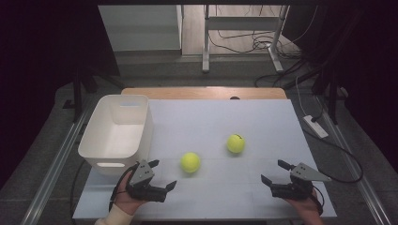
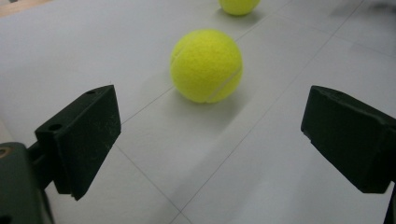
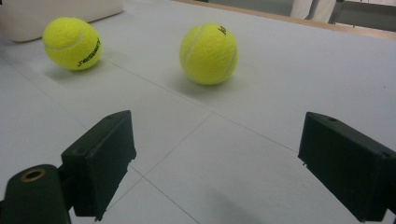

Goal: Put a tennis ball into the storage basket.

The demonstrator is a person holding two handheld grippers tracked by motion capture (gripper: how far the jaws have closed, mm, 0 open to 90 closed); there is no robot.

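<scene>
Two yellow tennis balls on the white table top (image 1: 263, 122). Near tennis ball (image 1: 190, 162) sits left of centre, close to the front; far tennis ball (image 1: 235, 143) sits a bit right of it and further back. The two are apart, not touching. White plastic bin (image 1: 117, 131) stands at the table's left side, looks empty, well left of both balls.

Left gripper (image 1: 163, 174) held low at the front-left, hand (image 1: 124, 199) under it from the bottom edge, jaws spread wide and holding nothing. It points toward the right and slightly forward. In the left gripper view the near tennis ball (image 2: 206, 65) lies just ahead of the jaws, roughly centred between them, not touching; the far tennis ball (image 2: 239, 5) shows at the top edge.

Right gripper (image 1: 274, 171) at the front-right, hand (image 1: 307, 206) under it, jaws wide apart, empty, pointing left toward the balls. In the right gripper view the far tennis ball (image 3: 208, 53) is ahead, between the jaw lines but well clear; the near tennis ball (image 3: 72, 43) is off to the left beside the bin (image 3: 56, 16).
</scene>
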